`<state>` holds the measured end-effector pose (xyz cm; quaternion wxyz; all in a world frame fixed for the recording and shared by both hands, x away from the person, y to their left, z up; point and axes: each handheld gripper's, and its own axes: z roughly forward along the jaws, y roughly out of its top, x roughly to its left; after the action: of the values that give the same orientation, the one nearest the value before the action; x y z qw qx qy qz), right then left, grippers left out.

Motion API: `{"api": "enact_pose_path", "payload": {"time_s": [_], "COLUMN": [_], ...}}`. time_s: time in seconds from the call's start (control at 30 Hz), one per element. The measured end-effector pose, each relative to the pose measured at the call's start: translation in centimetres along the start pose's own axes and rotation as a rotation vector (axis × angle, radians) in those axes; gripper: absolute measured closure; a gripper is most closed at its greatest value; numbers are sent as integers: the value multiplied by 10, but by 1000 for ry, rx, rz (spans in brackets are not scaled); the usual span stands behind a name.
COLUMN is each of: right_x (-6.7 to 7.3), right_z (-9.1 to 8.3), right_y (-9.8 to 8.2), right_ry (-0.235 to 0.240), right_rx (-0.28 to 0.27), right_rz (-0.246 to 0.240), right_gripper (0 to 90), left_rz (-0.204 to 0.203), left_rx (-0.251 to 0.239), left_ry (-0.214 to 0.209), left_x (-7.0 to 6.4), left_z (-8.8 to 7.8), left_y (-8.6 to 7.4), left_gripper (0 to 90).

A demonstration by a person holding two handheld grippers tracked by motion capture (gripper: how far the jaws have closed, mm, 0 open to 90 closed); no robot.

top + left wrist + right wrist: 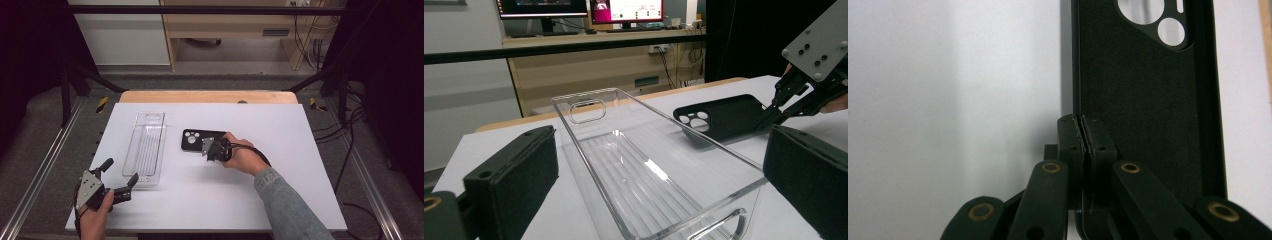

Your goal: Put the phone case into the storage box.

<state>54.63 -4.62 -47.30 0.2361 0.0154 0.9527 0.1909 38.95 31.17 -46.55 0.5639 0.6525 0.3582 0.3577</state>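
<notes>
The black phone case (pixel 197 139), matte with round camera cut-outs, lies flat on the white table (pixel 280 190) beside a clear ribbed plastic tray (pixel 145 147). We see our right gripper (pixel 1081 122) pinched closed on the case's side wall; our left gripper (pixel 120 172) gapes wide, holding nothing, near the tray's end.

White bench (pixel 280 200) top, wooden edge at far side. Beyond it, a wooden desk (pixel 589 70) carrying two lit monitors (pixel 626 11); cables (pixel 305 30) hang far right, detail indistinct.
</notes>
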Motion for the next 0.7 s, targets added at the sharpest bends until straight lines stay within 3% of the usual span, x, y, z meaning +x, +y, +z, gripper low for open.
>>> {"api": "enact_pose_path", "payload": {"time_s": [0.37,0.7], "right_x": [0,10], "right_z": [-14,-30], "right_y": [2,6], "right_ry": [-74,-133], "right_rx": [-25,-52], "right_rz": [-16,-42], "right_gripper": [882,882], "left_rz": [-2,-2], "left_rx": [-3,-2], "left_ry": [3,4], "left_x": [0,0], "left_z": [0,0], "left_y": [0,0], "left_gripper": [7,7]}}
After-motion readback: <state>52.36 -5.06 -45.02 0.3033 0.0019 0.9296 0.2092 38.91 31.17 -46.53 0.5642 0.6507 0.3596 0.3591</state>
